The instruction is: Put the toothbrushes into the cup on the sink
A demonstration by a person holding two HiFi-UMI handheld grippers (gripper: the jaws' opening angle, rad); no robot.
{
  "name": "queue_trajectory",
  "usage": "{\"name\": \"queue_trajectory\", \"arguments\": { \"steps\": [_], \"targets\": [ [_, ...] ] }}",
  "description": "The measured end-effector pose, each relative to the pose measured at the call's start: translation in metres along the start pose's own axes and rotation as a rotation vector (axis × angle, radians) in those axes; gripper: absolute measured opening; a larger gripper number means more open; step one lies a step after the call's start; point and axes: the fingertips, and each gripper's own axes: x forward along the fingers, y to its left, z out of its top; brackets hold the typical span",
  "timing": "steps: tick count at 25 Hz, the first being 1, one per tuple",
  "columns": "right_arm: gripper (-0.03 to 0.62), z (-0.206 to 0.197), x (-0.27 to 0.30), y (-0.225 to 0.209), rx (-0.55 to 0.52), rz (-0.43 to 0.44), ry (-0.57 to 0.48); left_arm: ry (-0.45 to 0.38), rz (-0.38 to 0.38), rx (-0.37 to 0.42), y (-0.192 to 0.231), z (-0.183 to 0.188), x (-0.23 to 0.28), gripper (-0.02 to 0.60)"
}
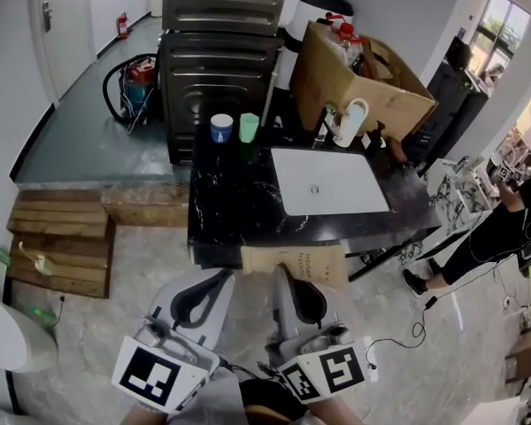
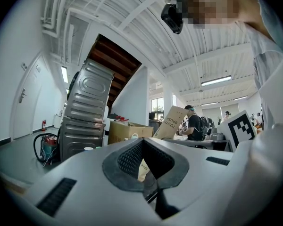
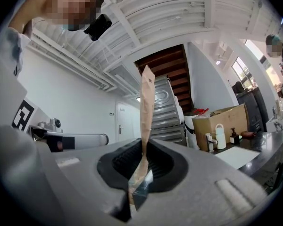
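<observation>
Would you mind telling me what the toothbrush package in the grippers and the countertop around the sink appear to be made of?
The toothbrush package looks like brown kraft card or paper, matte, judging by its dull tan face and thin edge. The countertop looks like black stone or a stone-look laminate, polished: white veins and glossy reflections show.

The near floor [image 1: 115,343] is pale grey stone. Far left, the ground [image 1: 80,140] is dark grey, with wood pallets [image 1: 57,246] beside it. A black counter [image 1: 226,211] stands in the middle. Behind it is a big grey metal machine [image 1: 221,51], and to its right a brown cardboard box [image 1: 372,91]. The walls [image 1: 4,87] are white, with a white door [image 1: 49,25] far left. A bright window [image 1: 500,20] is far right. A person [image 1: 504,228] in black stands at the right. The ceiling [image 2: 132,13] is white with long lamps [image 2: 216,81].
</observation>
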Motion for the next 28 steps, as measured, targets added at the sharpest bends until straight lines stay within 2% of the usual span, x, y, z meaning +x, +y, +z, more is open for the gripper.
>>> {"name": "queue_trajectory", "arguments": {
  "steps": [2, 6, 16, 28],
  "targets": [
    [0.026, -0.003, 0.010, 0.000, -0.004, -0.004, -0.001, -0.005, -0.007, 0.002, 0.011, -0.002, 0.006, 0.003],
    [0.026, -0.005, 0.026, -0.003, -0.013, -0.013, 0.006, 0.024, -0.019, -0.100, 0.020, -0.005, 0.019, 0.003],
    [0.026, -0.014, 0.049, -0.010, -0.029, -0.035, 0.033, 0.023, -0.036, -0.125, 0.039, -0.011, 0.034, 0.003],
    [0.026, -0.023, 0.088, -0.030, -0.014, -0.008, 0.043, 0.047, 0.004, -0.127, 0.068, -0.021, 0.063, 0.003]
  ]
}}
